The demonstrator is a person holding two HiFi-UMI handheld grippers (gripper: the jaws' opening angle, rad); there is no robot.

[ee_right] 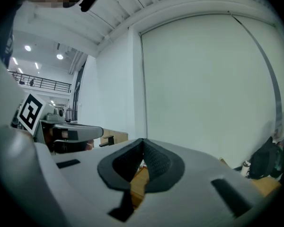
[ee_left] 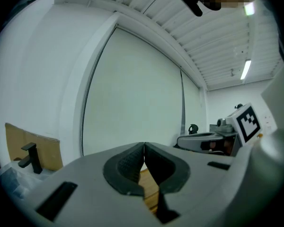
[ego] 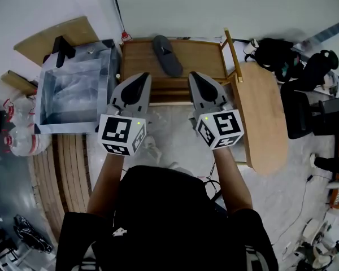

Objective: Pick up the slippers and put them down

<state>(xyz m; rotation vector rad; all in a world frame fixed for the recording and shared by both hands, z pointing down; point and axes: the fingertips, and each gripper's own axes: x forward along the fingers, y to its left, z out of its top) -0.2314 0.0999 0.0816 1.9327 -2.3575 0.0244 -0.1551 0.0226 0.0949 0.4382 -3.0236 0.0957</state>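
One dark grey slipper (ego: 167, 55) lies on the top board of a low wooden rack (ego: 200, 58) against the wall. My left gripper (ego: 142, 77) and right gripper (ego: 193, 75) are held side by side just in front of the rack, both pointing level at the wall. Both are shut, tips touching, with nothing between them. In the left gripper view the left gripper (ee_left: 144, 145) shows only wall and a strip of wood beyond the tips; the right gripper (ee_right: 143, 141) shows the same. The slipper is not visible in either gripper view.
A clear plastic bin (ego: 73, 92) stands left of the rack, with cardboard (ego: 48, 38) behind it. A rounded wooden table (ego: 263, 117) is at the right, with black bags (ego: 279, 58) and a chair (ego: 305, 114) beyond. Wooden slats (ego: 68, 168) lie on the floor at the left.
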